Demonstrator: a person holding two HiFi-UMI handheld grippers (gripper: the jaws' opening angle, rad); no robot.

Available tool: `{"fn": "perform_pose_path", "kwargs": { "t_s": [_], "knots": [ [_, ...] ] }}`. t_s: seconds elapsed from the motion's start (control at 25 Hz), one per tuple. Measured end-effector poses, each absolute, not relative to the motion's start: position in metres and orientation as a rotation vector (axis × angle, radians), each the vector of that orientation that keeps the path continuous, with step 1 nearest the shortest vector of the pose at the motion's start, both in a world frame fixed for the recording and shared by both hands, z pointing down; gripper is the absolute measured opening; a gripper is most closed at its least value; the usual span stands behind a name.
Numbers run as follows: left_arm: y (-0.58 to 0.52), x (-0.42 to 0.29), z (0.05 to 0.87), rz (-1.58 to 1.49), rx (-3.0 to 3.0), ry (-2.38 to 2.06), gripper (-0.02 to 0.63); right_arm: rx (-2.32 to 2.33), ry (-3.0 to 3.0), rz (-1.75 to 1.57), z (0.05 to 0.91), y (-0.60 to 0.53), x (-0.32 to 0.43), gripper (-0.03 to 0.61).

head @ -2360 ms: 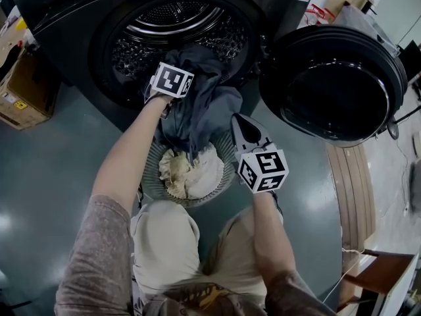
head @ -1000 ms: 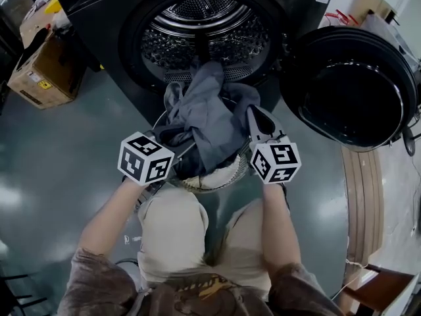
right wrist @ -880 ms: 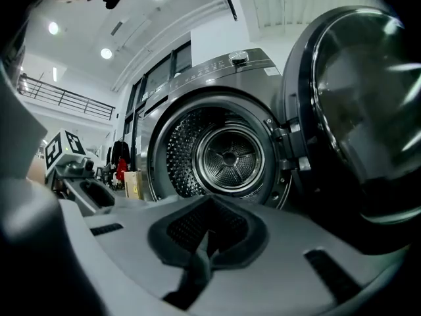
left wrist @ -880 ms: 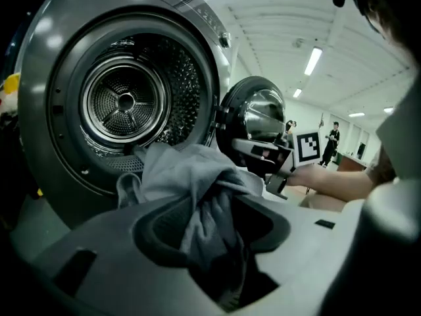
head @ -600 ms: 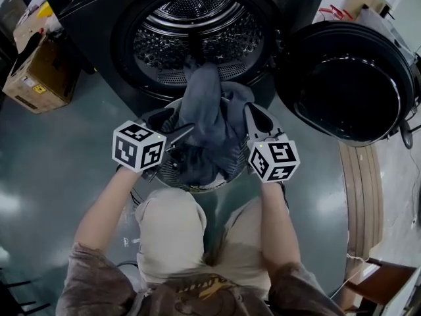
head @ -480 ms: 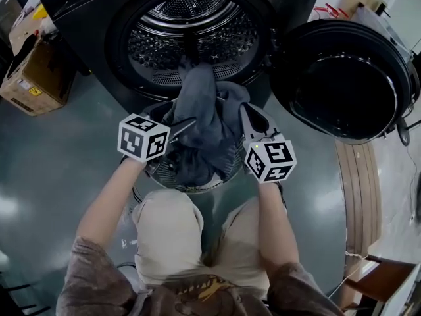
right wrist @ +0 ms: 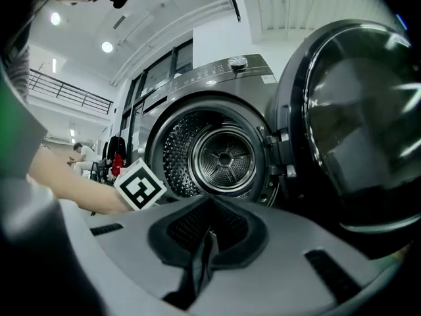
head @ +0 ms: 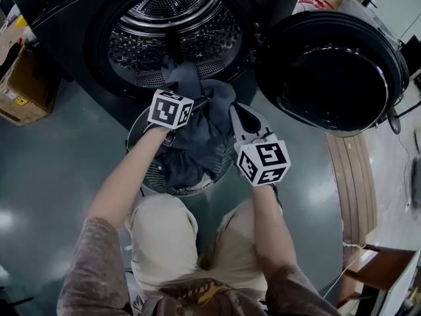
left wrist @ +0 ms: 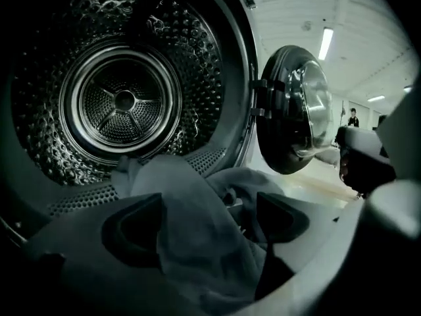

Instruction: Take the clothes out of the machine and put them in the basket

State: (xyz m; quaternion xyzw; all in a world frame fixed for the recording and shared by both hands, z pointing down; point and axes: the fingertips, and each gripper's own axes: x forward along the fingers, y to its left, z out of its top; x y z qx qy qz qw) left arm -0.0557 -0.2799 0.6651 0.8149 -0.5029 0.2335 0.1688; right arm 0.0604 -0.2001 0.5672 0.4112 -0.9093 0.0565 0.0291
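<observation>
The machine (head: 168, 25) stands with its round mouth open, and everything else sits in relation to it. Its door (head: 329, 71) is swung wide to the right of the mouth, dark glass facing out. The basket (head: 152, 175) is on the floor (head: 59, 170) right in front of the machine, just below the lip of the mouth, with the person crouching on its far side from the machine.

A grey garment (head: 197, 133) hangs out over the lip of the machine's mouth and down into the basket, so one end is inside the drum and the bulk is piled in the basket. The drum behind it looks bare in the left gripper view.

The left gripper (left wrist: 207, 224) is over the basket's near-left part, close to the machine's lip and pointing into the mouth. Its jaws have just been opening and now stand wide apart; a fold of the garment lies between them, but the pads are not pressing on it.

The right gripper (right wrist: 207, 239) is at the garment's right edge, in front of the machine and short of the door. Its jaws are closed, with a thin fold of the grey cloth pinched between the pads.

A cardboard box (head: 23, 87) sits on the floor to the left of the machine.
</observation>
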Motion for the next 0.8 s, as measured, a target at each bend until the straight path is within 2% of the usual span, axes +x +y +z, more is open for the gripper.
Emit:
{"fn": "perform_pose_path", "kwargs": {
  "t_s": [0.6, 0.8],
  "knots": [
    [-0.300, -0.022, 0.686, 0.682, 2.293, -1.471, 0.433, 1.270, -2.797, 0.159, 0.565, -0.199, 0.061, -0.003],
    [-0.295, -0.012, 0.687, 0.621, 2.281, -1.400, 0.219, 1.281, -2.790, 0.171, 0.568, -0.201, 0.063, -0.003]
  ]
}}
